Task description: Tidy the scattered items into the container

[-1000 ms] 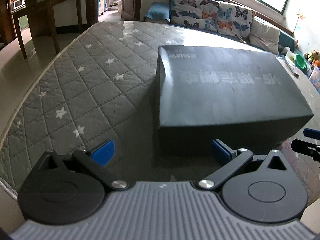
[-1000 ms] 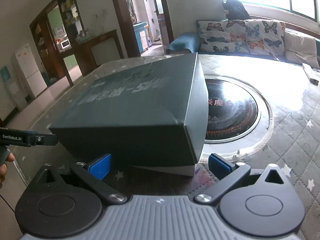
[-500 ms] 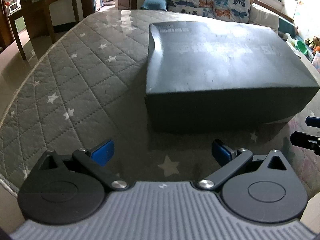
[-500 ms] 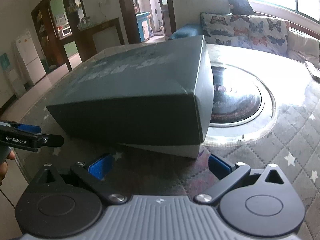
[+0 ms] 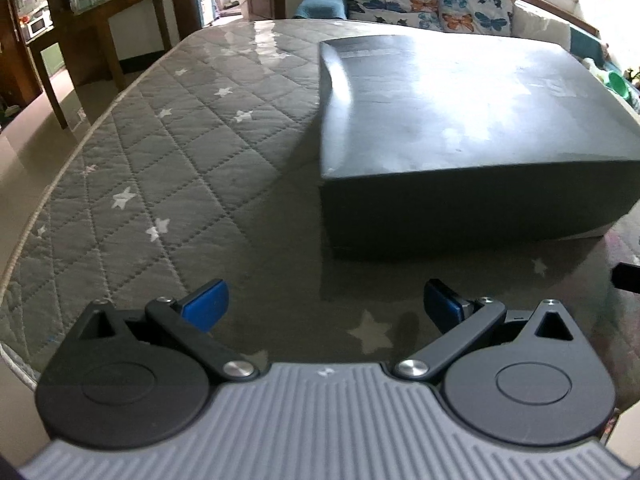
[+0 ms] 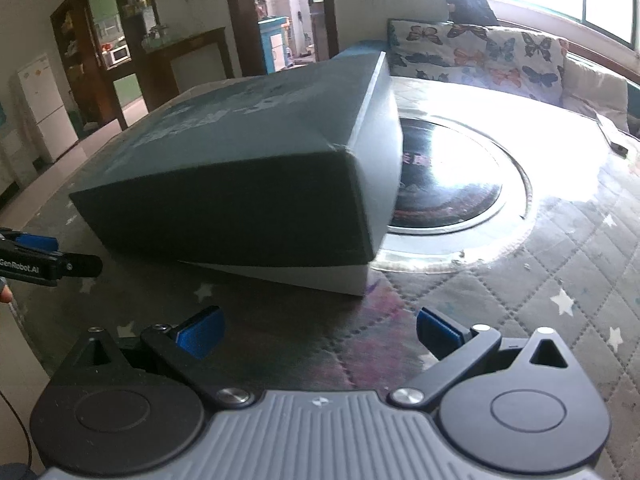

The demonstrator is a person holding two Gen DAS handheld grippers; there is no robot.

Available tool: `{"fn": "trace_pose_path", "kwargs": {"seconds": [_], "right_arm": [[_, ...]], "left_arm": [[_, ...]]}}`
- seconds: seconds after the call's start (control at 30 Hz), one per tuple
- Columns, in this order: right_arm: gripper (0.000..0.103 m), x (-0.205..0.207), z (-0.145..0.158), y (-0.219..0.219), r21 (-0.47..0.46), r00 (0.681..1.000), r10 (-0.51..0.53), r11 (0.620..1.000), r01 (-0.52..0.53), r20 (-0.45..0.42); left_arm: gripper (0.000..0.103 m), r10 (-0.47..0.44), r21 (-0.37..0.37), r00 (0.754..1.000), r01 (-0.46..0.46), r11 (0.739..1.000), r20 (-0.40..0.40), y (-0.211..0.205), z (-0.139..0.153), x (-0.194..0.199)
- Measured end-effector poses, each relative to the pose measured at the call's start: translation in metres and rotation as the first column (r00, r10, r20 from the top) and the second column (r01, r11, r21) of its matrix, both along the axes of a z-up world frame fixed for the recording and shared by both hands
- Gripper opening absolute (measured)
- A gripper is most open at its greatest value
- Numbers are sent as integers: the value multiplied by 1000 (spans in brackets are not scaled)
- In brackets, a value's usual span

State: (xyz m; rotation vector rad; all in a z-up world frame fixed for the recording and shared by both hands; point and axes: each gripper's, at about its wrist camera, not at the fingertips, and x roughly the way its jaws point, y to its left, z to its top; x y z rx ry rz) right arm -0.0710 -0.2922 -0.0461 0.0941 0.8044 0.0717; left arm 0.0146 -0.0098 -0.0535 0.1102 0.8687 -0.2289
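Observation:
A large dark grey box [image 5: 460, 120] with its lid on rests on the quilted table; a pale base shows under the lid's near corner [image 6: 304, 276]. My left gripper [image 5: 326, 306] stands open just short of the box's near left corner, nothing between its blue pads. My right gripper [image 6: 320, 330] is open too, a little back from the box's [image 6: 248, 184] near right corner. The left gripper's tip [image 6: 44, 264] pokes in at the left edge of the right wrist view. No scattered items are in sight.
A grey star-patterned quilted cover [image 5: 168, 168] spans the table, with its edge at the left. A round glossy black turntable [image 6: 448, 184] lies behind the box. A butterfly-print sofa [image 5: 428, 0] and a dark wooden side table [image 5: 92, 28] stand beyond.
Both grippers have drawn back and lowered, so the box sits farther ahead and more to the right in the left wrist view. Both stay open; the box has not moved.

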Motion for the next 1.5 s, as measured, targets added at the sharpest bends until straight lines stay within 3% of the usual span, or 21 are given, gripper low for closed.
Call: {"fn": "trace_pose_path", "kwargs": {"seconds": [0.33, 0.7, 0.9, 1.13, 1.37, 1.5], "right_arm": [[103, -3, 0, -37, -38, 996, -91, 995, 91, 19], [103, -4, 0, -91, -63, 974, -219, 973, 222, 61], [103, -2, -2, -129, -80, 949, -298, 949, 306, 99], [103, 1, -8, -172, -98, 909, -391, 909, 406, 141], [103, 7, -19, -209, -80, 860, -488, 861, 503, 153], [103, 10, -24, -221, -88, 847, -510, 846, 525, 148]], "left_arm": [[103, 121, 33, 992, -122, 992, 45, 37, 2, 17], [103, 252, 48, 964, -256, 965, 89, 81, -1, 53], [103, 306, 73, 944, -316, 946, 123, 100, -8, 80], [103, 354, -8, 926, -356, 935, 129, 118, -13, 102], [103, 350, -28, 924, -350, 936, 152, 122, -20, 120], [103, 343, -33, 925, -342, 939, 162, 122, -22, 132]]}}
